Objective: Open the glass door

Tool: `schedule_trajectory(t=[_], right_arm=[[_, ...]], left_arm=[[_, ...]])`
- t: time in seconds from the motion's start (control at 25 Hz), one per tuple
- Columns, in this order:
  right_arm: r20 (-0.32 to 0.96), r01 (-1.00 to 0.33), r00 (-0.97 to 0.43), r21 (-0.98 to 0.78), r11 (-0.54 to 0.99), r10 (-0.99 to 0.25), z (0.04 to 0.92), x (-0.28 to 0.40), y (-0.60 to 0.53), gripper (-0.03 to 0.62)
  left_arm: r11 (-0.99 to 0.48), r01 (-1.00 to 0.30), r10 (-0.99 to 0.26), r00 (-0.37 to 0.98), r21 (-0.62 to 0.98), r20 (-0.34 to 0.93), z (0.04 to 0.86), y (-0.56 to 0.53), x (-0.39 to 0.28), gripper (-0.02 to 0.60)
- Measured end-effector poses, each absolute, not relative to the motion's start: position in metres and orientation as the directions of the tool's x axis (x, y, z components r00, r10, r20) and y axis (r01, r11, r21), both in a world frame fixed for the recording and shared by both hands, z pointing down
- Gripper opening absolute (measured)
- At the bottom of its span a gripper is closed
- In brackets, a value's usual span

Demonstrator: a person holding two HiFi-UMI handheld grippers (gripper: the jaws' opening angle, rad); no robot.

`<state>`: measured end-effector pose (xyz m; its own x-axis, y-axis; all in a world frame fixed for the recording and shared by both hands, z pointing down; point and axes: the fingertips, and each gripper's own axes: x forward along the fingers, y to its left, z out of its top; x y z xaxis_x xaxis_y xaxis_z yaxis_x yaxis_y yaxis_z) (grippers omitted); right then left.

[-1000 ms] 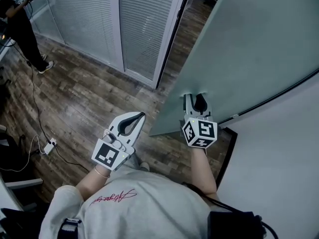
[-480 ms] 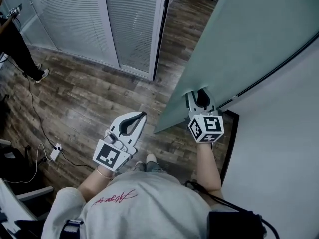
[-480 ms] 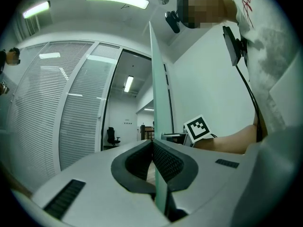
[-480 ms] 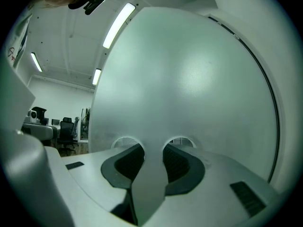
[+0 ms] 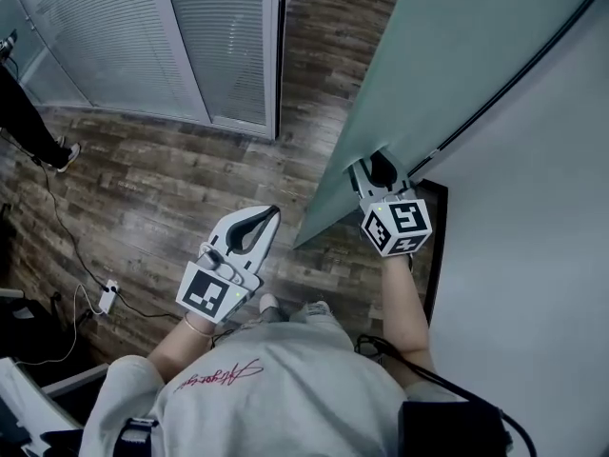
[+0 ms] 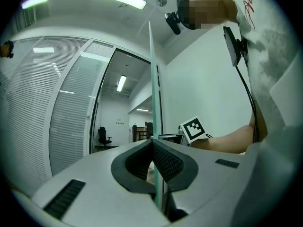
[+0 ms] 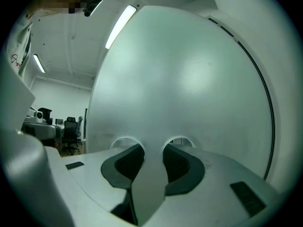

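Observation:
The frosted glass door [image 5: 457,55] stands partly swung open, its free edge to the left of my right gripper [image 5: 381,168]. That gripper is open and its two fingertips rest against the door's face, with nothing between the jaws. In the right gripper view the door [image 7: 189,79] fills the picture ahead of the right gripper [image 7: 152,148], and the tips are mirrored in the glass. My left gripper [image 5: 269,213] is shut and empty, held in the air left of the door's edge and apart from it. In the left gripper view the door's thin edge [image 6: 152,79] runs upright beyond the left gripper [image 6: 151,141].
A glass partition with blinds [image 5: 124,46] and a dark door post [image 5: 278,55] stand across the wooden floor. A white wall [image 5: 533,255] runs along the right. A power strip with cable [image 5: 108,296] lies at the left. Another person's leg [image 5: 29,122] shows at far left.
The door has swung further open ahead of the right gripper, which stays against it. Both grippers and the person have moved forward; the partition has slid toward the picture's left.

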<state>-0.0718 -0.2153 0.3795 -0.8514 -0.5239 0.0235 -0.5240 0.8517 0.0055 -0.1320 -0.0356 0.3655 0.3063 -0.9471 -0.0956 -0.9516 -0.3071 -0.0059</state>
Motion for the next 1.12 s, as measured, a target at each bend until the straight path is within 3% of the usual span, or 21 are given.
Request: schedule_trajectory(t=[0.44,1.12], right_arm=[[0.034,-0.475,-0.879,0.009,0.88,-0.475,0.378,-0.034,-0.191,0.13],[0.05,-0.385,-0.922,0.012,0.923,-0.385,0.38,0.032,-0.155,0.13]], left_arm=[[-0.24,-0.971,-0.968,0.24,-0.006,-0.069,0.374,-0.019,-0.074,0.012],[-0.104,-0.995,-0.985,0.104,-0.009,-0.138,0.36,0.012,0.029,0.012]])
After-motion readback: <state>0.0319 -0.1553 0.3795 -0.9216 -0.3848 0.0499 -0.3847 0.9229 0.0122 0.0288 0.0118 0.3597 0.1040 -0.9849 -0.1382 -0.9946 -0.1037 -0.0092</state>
